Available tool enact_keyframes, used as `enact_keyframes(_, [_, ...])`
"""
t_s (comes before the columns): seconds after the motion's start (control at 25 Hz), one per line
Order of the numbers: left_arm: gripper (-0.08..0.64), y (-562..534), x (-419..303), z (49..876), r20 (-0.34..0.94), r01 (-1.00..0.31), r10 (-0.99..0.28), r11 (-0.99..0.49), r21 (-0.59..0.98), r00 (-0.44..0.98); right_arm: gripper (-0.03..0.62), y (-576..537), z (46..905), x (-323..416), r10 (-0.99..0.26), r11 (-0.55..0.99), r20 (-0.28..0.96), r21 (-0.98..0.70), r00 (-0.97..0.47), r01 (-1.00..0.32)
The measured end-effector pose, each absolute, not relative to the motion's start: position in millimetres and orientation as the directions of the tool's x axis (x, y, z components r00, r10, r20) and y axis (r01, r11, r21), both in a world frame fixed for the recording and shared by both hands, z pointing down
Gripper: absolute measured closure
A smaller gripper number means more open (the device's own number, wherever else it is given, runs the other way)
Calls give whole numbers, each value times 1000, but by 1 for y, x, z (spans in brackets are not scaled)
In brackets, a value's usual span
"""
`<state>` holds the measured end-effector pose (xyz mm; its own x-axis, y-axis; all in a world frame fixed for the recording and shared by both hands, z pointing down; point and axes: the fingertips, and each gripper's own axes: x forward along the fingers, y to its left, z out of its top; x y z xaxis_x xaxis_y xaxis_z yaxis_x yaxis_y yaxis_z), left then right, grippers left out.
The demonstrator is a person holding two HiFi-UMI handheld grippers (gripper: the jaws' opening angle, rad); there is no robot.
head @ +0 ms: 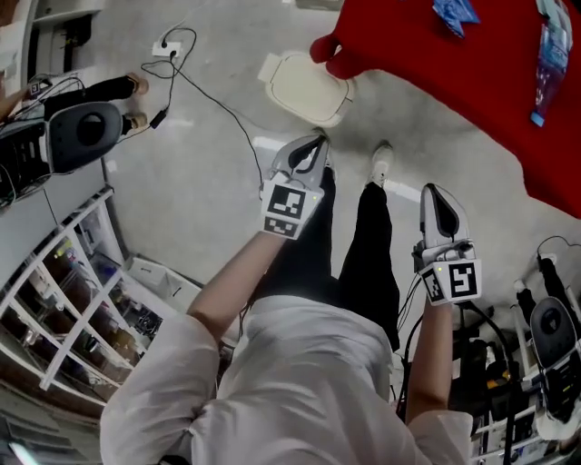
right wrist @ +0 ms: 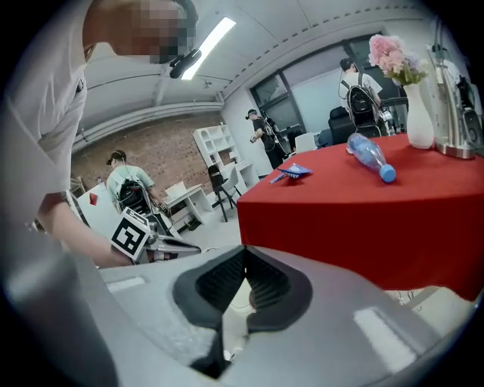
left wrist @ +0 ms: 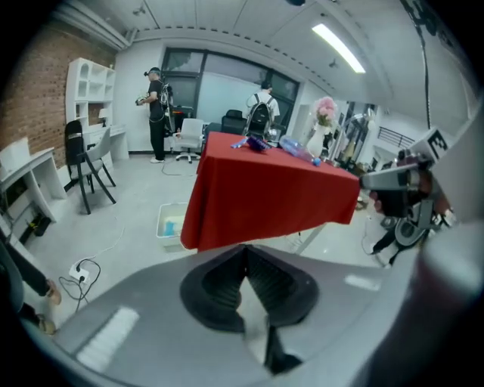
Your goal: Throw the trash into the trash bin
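Note:
A table under a red cloth (head: 472,82) fills the head view's upper right. On it lie a blue wrapper (head: 454,14) and a clear plastic bottle (head: 549,54). A white bin (head: 307,88) stands on the floor by the table's corner. My left gripper (head: 313,143) hangs low beside my legs, shut and empty, and my right gripper (head: 432,191) is the same. In the left gripper view the shut jaws (left wrist: 246,253) point at the red cloth (left wrist: 265,196) and the bin (left wrist: 170,224). The right gripper (right wrist: 243,257) faces the bottle (right wrist: 370,157) and the wrapper (right wrist: 291,172).
A white shelf rack (head: 64,300) stands at my left, and a power cable (head: 209,100) runs across the floor. Equipment and cables (head: 554,336) crowd my right. A vase of flowers (right wrist: 418,113) stands on the table. Other people (left wrist: 157,113) and chairs are farther back.

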<state>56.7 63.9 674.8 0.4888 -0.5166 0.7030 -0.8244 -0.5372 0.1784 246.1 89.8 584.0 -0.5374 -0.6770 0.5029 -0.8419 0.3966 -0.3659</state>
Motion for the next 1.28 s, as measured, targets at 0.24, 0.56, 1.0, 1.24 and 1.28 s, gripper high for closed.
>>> enact_keyframes(0.24, [555,62,73,756,746,-817,-464,-547,182,477,592,94,638,251,-667,365,520,-397,-534,-842])
enact_keyframes(0.56, [555,63,81,860,811,-821,-408,-551,146,419,592,98,698,252,-658,343,517,-442,-548,-829])
enact_keyframes(1.0, [555,66,92,981,891,-871,-339,-477,114,303,592,117,757,272,-650,309,525,-479,-550,-822])
enact_keyframes(1.24, [556,69,93,1022,941,-895,-274,-442,61,200,592,129,776,284,-647,281,535,-495,-543,-822])
enact_keyframes(1.28, [556,70,93,1027,946,-897,-266,-438,50,183,592,131,778,286,-648,278,534,-498,-543,-822])
